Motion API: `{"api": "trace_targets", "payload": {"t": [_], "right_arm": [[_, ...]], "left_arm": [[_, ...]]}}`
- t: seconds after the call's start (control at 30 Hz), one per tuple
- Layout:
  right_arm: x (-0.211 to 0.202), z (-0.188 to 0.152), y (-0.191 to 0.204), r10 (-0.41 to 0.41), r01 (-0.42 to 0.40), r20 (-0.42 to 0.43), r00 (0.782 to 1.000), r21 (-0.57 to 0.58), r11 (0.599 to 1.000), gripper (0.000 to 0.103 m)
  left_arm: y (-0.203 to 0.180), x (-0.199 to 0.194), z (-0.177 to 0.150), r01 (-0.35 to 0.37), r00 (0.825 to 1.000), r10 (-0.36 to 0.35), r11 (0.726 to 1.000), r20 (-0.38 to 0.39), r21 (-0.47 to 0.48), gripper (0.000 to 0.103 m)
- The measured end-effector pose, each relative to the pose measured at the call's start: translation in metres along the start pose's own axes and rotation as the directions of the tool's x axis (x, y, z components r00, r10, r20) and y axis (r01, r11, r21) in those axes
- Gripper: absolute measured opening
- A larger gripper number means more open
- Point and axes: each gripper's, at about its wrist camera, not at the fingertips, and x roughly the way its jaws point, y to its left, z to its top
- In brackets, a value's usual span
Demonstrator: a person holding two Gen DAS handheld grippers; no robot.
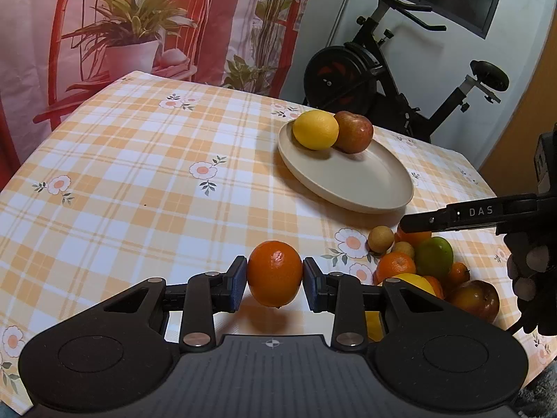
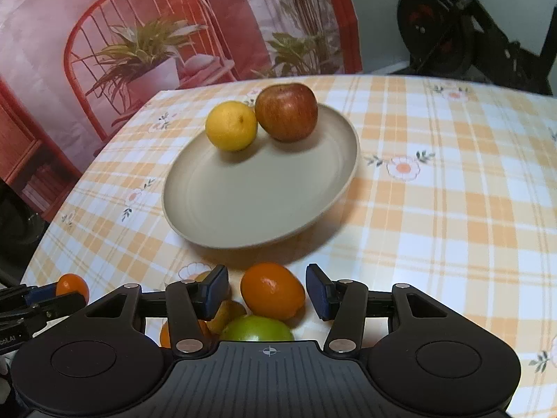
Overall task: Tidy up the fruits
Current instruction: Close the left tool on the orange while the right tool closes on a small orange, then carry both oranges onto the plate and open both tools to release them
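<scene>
Left wrist view: left gripper (image 1: 275,280) clamps an orange (image 1: 275,273) at lower centre. Right gripper (image 2: 267,291) stands apart around another orange (image 2: 272,291), untouched. Plate (image 1: 369,188) holds 2 fruits; pile (image 1: 428,268) at lower right remains.

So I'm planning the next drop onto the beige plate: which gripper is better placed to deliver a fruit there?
Left, probably. The left gripper already clamps a round orange, lifted; the right gripper stands open around a small orange fruit, ungripped.
</scene>
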Motion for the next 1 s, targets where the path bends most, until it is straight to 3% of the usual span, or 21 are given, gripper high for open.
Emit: {"api": "trace_targets", "payload": {"t": [0.4,1.0], "right_arm": [[0.003,-0.006,-0.012,0.03,-0.028,-0.014,0.999,0.08,0.996,0.038],[-0.023,0.001,-0.012,0.025,-0.031,0.107,0.994,0.054,0.998,0.037]], "left_arm": [[-0.001,0.0,0.0,-0.002,1.0,0.002,1.0,-0.001,0.001,0.036],[-0.015,0.003,0.026,-0.008,0.999,0.004,0.996,0.048,0.084,0.036]]}}
